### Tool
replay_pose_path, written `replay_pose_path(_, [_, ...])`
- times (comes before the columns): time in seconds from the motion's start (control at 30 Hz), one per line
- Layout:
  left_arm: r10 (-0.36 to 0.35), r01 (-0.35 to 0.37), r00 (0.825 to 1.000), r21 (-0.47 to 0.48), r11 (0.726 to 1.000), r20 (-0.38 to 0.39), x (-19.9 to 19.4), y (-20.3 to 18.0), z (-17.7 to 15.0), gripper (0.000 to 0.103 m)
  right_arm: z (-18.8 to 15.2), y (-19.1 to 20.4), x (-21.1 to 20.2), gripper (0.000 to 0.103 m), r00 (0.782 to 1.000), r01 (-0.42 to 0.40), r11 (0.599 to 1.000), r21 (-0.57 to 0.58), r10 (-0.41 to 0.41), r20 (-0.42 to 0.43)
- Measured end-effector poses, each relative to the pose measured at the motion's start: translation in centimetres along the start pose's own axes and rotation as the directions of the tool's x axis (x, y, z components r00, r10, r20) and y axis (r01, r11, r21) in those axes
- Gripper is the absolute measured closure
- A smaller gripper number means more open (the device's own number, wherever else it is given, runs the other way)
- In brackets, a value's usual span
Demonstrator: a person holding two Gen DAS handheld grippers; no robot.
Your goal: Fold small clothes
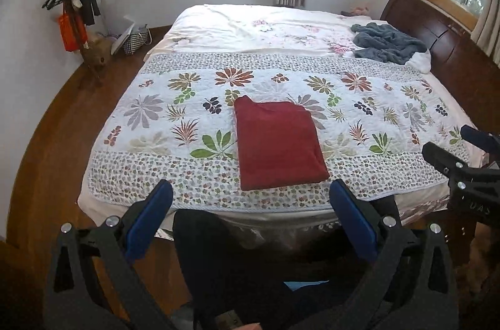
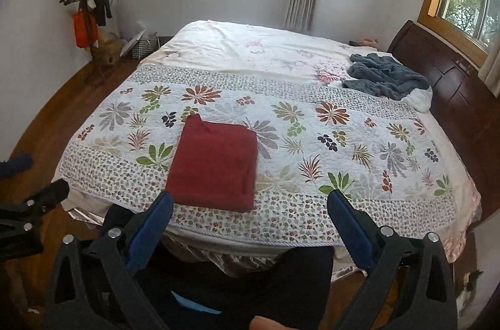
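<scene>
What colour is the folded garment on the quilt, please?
Dark red, plain; the folded garment shows best in the left wrist view.

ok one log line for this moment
red garment folded flat on floral quilt | left tongs open, empty | right tongs open, empty | both off bed

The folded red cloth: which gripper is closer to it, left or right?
Left, slightly. The left gripper is open just before the red cloth, centred on it; the right gripper, also open, is offset to its right.
</scene>
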State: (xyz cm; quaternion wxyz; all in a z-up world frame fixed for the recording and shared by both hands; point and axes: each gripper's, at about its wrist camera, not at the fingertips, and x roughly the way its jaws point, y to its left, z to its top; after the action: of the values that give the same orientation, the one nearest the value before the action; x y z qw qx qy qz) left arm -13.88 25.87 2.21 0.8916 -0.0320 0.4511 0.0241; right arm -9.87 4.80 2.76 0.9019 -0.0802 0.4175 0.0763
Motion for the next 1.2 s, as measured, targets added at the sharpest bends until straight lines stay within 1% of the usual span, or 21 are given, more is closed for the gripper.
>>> replay_pose_path(0.1, [-0.005,0.005,1.000,-0.003,1.000,-0.003,0.3,-0.2,0.1,0.004,0.1,0.0,0.6,0.004,1.000,-0.010,1.000,0.005,0.010,-0.023])
replay_pose_path(0.37, [-0.001,0.001,1.000,-0.006,1.000,-0.020,1.6,-0.4,0.8,0.004,0.7,-0.1,2.2,0.004,0.999,-0.020,1.000,0.014,0.021,-0.042])
replay_pose_path(0.6, [0.009,-0.009,1.000,-0.024,1.000,-0.019,1.9,-0.2,1.2,0.004,1.0,0.0,2.6,0.004,0.999,-0.023,1.000,0.007,0.024,-0.043])
replay_pose_path(0.73, [0.016,-0.017,1.000,-0.020,1.000,-0.019,2.0,-0.1,1.4,0.004,1.0,0.0,2.8,0.004,0.999,-0.026,1.000,0.007,0.026,-0.043])
replay_pose_path(1.2, [0.033,-0.033,0.999,-0.025,0.999,-0.001,1.3,0.0,1.4,0.004,0.9,0.7,3.1,0.004,0.998,-0.045,0.999,0.001,0.045,-0.046])
